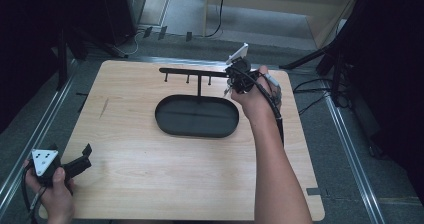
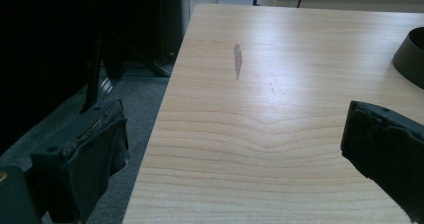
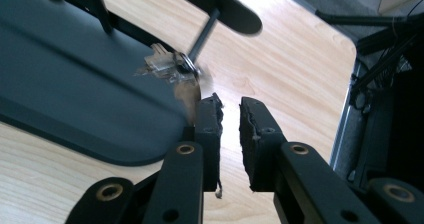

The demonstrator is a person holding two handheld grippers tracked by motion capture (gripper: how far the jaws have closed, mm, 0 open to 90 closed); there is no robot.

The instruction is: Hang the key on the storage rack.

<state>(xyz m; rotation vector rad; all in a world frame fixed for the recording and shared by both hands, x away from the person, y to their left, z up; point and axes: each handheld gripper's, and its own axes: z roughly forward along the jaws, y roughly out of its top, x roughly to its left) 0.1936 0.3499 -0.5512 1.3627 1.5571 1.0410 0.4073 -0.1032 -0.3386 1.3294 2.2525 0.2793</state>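
A black oval tray [image 1: 165,120] sits mid-table, and from it rises a thin post carrying a horizontal black bar [image 1: 192,73] with short pegs. A small metal key on a ring [image 3: 172,66] hangs from the peg at the bar's right end [image 3: 220,6], over the tray [image 3: 75,59]. My right gripper [image 1: 232,84] is at that end of the bar. Its jaws [image 3: 230,109] stand a narrow gap apart just below the key, with nothing between them. My left gripper [image 1: 75,166] rests at the table's near left corner, jaws wide open [image 2: 235,149] and empty.
The wooden table [image 1: 150,184] has a dark scuff [image 2: 237,61] near its left edge. Dark stands and cables surround the table on the floor. The tray's wall [image 2: 410,56] is at the right in the left gripper view.
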